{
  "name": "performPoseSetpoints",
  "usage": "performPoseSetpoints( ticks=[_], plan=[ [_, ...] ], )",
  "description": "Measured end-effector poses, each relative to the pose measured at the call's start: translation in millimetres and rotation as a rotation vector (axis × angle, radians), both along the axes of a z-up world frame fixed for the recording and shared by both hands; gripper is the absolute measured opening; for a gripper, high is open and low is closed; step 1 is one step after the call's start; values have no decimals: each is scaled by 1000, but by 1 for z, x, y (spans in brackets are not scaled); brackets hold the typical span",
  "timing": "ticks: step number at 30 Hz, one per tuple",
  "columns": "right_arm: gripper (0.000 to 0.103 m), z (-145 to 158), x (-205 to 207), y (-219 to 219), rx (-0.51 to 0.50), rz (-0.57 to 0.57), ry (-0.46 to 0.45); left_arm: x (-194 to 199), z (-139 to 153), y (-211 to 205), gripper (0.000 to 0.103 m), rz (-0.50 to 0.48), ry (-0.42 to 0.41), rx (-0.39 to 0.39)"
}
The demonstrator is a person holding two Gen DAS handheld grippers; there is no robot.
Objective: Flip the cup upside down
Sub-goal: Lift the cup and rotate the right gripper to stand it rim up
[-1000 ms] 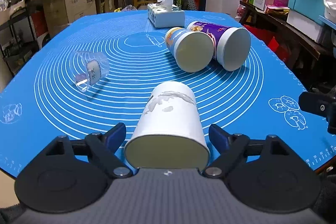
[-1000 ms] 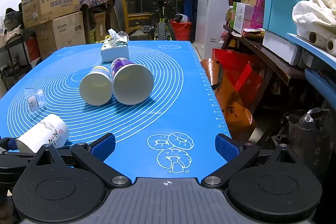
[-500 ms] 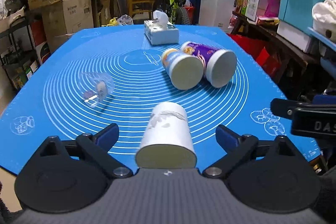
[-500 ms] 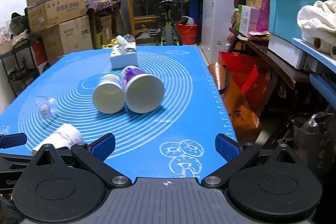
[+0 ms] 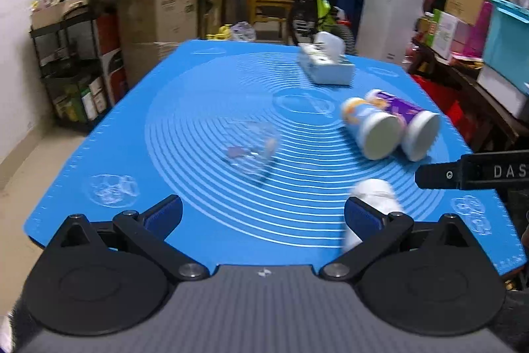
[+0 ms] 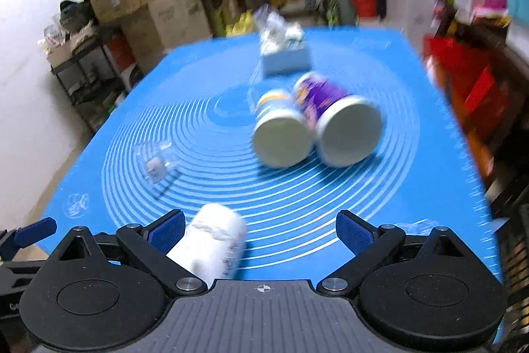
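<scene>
A white paper cup (image 5: 375, 199) lies on its side on the blue mat (image 5: 205, 81), near the front edge. In the left wrist view it sits just behind my right fingertip, partly hidden. My left gripper (image 5: 263, 214) is open and empty, off to the cup's left. In the right wrist view the white cup (image 6: 211, 245) lies by my left fingertip, inside the open jaws of my right gripper (image 6: 261, 229), not held. Both views are motion-blurred.
Two printed cups (image 6: 281, 134) (image 6: 344, 128) lie side by side mid-mat, mouths toward me. A clear plastic cup (image 6: 158, 162) lies on its side at the left. A tissue box (image 5: 325, 66) stands at the far side. Boxes, shelves and a bicycle surround the table.
My left gripper has pulled back and swung left, off the white cup. My right gripper has moved left and forward so the white cup now lies between its jaws.
</scene>
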State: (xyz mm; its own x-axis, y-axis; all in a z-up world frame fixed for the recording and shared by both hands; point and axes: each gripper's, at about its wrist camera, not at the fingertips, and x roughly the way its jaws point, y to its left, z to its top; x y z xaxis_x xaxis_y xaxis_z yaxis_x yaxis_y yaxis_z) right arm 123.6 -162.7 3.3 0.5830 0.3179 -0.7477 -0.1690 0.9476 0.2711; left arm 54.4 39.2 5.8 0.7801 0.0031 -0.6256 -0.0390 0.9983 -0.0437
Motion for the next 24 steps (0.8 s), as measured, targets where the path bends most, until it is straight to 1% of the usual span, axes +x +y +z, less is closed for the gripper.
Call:
performPoseSetpoints(
  ticks=[2, 5, 7, 8, 10, 11, 12, 14, 15, 16, 18, 20, 24],
  plan=[
    [95, -6, 11, 8, 29, 12, 57, 6, -2, 9, 103, 12, 11, 8],
    [94, -17, 23, 20, 33, 31, 113, 14, -9, 21, 103, 26, 30, 23],
    [88, -25, 31, 26, 37, 40, 165, 19, -14, 26, 103, 34, 41, 40],
    [87, -28, 33, 27, 58, 48, 203, 21, -16, 28, 103, 36, 45, 47],
    [82, -37, 38, 31, 69, 55, 249, 22, -20, 31, 103, 38, 54, 49],
    [80, -39, 39, 33, 75, 59, 267, 22, -21, 32, 103, 39, 58, 45],
    [76, -42, 41, 34, 80, 62, 283, 22, -22, 32, 103, 38, 63, 38],
    [70, -46, 42, 36, 117, 78, 308, 22, -24, 34, 103, 33, 66, 37],
    [65, -46, 43, 36, 125, 80, 313, 21, -25, 33, 103, 30, 66, 42],
    [63, -45, 43, 37, 116, 85, 304, 20, -25, 33, 103, 27, 65, 48],
    [62, -42, 39, 39, 97, 103, 264, 19, -26, 33, 103, 24, 62, 54],
    [62, -35, 32, 40, 55, 101, 179, 19, -26, 35, 103, 27, 62, 42],
    [62, -20, 9, 46, -97, 68, -97, 19, -25, 37, 103, 40, 55, 22]
  ],
)
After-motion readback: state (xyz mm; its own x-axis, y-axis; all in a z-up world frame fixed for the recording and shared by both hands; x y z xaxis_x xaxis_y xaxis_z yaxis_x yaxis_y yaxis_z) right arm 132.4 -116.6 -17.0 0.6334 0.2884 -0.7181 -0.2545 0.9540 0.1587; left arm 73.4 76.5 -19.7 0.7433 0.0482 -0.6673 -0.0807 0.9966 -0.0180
